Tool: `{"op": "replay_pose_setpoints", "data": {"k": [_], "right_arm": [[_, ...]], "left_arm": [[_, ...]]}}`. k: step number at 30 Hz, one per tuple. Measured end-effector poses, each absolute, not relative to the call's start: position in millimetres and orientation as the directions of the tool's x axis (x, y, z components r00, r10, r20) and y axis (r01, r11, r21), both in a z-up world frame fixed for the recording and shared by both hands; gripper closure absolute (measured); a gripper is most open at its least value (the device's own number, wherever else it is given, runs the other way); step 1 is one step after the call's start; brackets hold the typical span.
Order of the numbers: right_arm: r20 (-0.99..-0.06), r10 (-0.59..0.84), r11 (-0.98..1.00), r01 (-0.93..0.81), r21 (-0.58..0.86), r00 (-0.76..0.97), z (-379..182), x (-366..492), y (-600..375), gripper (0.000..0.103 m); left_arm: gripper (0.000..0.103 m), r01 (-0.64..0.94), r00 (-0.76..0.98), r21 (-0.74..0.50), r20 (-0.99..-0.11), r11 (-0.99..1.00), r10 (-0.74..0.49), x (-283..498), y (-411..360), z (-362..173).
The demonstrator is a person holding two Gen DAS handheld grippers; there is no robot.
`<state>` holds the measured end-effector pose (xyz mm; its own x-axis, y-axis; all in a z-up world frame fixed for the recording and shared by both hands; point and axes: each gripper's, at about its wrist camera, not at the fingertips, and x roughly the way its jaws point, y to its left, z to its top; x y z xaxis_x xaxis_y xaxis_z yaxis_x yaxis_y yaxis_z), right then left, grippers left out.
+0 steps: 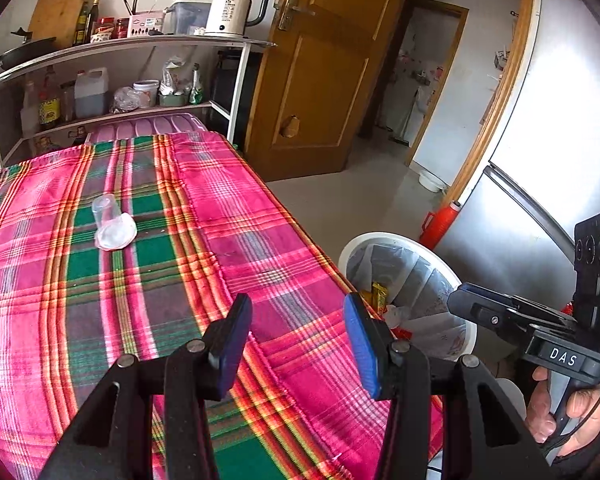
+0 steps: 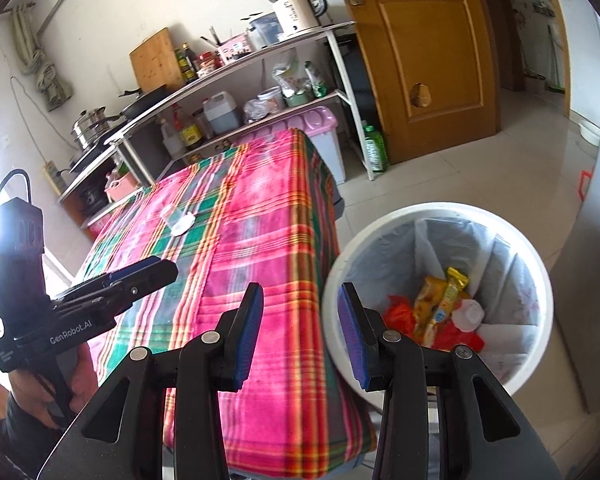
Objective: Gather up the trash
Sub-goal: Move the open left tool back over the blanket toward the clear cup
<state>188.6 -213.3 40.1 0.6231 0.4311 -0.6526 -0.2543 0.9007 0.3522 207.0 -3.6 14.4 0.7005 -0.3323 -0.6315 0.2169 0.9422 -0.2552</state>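
Observation:
A clear plastic cup (image 1: 107, 213) lies on its side on a white lid or tissue (image 1: 116, 235) in the middle of the plaid-covered table (image 1: 260, 240); it also shows in the right wrist view (image 2: 172, 216). My left gripper (image 1: 296, 344) is open and empty above the table's near right part. My right gripper (image 2: 298, 332) is open and empty over the table's edge, beside the white trash bin (image 2: 540, 280). The bin holds yellow wrappers (image 2: 440, 300), red trash and a white piece. The bin also shows in the left wrist view (image 1: 352, 248).
A metal shelf rack (image 1: 140, 46) with a kettle (image 1: 236, 10), bottles and jars stands behind the table. A wooden door (image 1: 324, 60) is to the right, with a silver fridge (image 1: 560, 140) beyond the bin. A pink-lidded box (image 2: 320, 120) sits at the table's far end.

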Motion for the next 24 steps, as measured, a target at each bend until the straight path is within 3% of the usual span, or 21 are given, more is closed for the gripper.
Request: {"op": "replay_pose_setpoints", "data": {"k": [24], "right_arm": [[-0.663,0.494,0.866,-0.382,0.322,0.562,36.7,224.3,-139.4,0.063]], "left_arm": [[0.050,-0.011,0.734,-0.211,-0.665,0.978,-0.135,250.0,94.5,2.6]]}}
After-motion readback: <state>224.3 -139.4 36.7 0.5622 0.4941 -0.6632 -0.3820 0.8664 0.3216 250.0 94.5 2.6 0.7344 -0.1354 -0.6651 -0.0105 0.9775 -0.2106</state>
